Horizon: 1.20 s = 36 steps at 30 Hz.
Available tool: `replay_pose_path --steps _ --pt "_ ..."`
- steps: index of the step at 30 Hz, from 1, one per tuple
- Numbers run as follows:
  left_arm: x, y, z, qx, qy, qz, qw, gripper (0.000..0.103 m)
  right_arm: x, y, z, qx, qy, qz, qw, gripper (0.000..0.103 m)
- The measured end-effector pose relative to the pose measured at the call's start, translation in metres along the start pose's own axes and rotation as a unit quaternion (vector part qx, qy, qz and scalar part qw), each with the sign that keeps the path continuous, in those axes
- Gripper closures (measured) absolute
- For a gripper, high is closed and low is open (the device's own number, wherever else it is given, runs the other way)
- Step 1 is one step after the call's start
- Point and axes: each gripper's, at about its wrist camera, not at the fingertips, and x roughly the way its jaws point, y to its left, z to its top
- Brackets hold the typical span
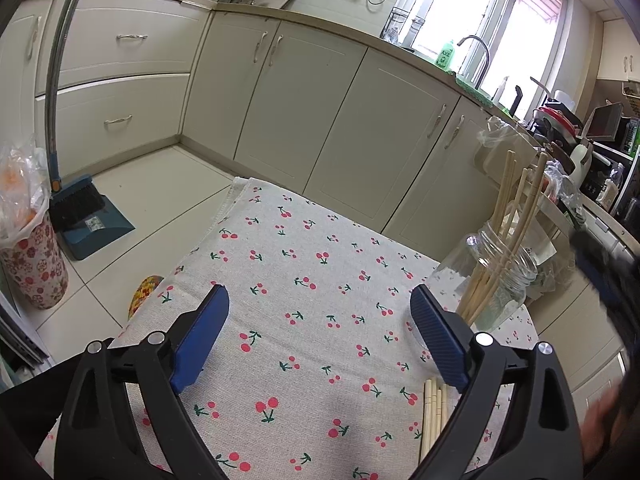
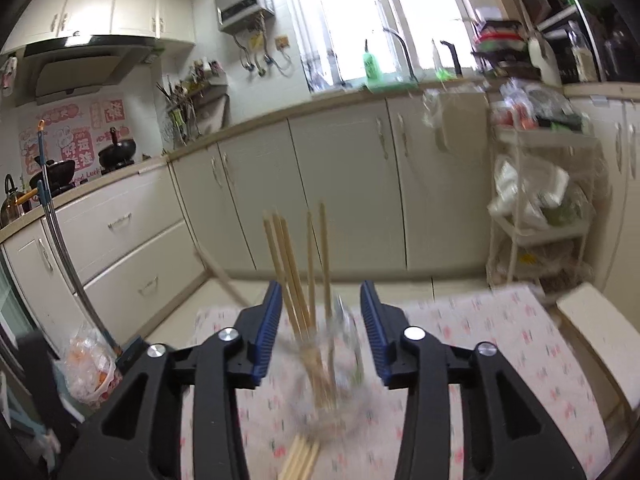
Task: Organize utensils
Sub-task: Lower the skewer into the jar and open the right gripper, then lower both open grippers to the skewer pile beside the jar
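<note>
A clear glass jar (image 1: 500,276) stands at the right side of the cherry-print tablecloth (image 1: 300,260), holding several wooden chopsticks (image 1: 516,200) upright. More loose chopsticks (image 1: 434,416) lie flat under my left gripper's right finger. My left gripper (image 1: 320,296) hovers open over bare cloth, nothing between its blue pads. In the blurred right wrist view my right gripper (image 2: 321,286) is open just above the jar (image 2: 336,360). The standing chopsticks (image 2: 296,280) rise between its pads without being pressed. One stick (image 2: 224,276) slants away to the left. Loose chopsticks (image 2: 300,460) lie at the bottom edge.
Cream cabinets (image 1: 320,120) run behind the table. A broom and blue dustpan (image 1: 80,208) and a floral bin (image 1: 28,256) with a plastic bag stand on the floor at left. A white rack cart (image 2: 540,220) and a white box (image 2: 600,340) stand at right.
</note>
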Motion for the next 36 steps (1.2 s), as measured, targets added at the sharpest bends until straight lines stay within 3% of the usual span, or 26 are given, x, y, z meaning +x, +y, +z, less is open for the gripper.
replay_pose_path --steps 7,12,19,24,29,31,33,36 --pt "-0.001 0.001 -0.001 -0.001 -0.002 -0.003 1.0000 0.014 -0.011 0.001 -0.064 0.003 0.127 -0.007 0.992 0.058" --pt "0.000 0.003 0.000 -0.007 0.000 -0.002 1.0000 0.013 0.004 0.012 -0.091 -0.015 0.192 -0.019 0.981 0.058" --pt "0.000 0.004 0.000 -0.008 0.001 -0.003 1.0000 0.013 0.030 0.022 -0.099 -0.046 0.245 -0.053 0.967 0.058" --pt "0.000 0.004 0.000 -0.008 0.002 -0.003 1.0000 0.013 0.031 0.017 -0.099 -0.064 0.254 -0.084 0.961 0.058" --pt "0.000 0.003 0.000 -0.007 0.001 -0.004 1.0000 0.013 0.029 0.008 -0.097 -0.055 0.252 -0.084 0.962 0.059" --pt "0.001 0.003 -0.001 -0.004 0.003 -0.006 1.0000 0.013 0.032 0.011 -0.097 -0.067 0.253 -0.079 0.962 0.062" --pt "0.002 0.000 -0.002 0.005 0.009 -0.014 0.9998 0.013 0.034 0.012 -0.095 -0.069 0.254 -0.073 0.962 0.075" --pt "0.009 -0.016 -0.004 0.053 0.058 -0.038 0.9962 0.013 0.030 0.007 -0.094 -0.065 0.260 -0.069 0.961 0.091"
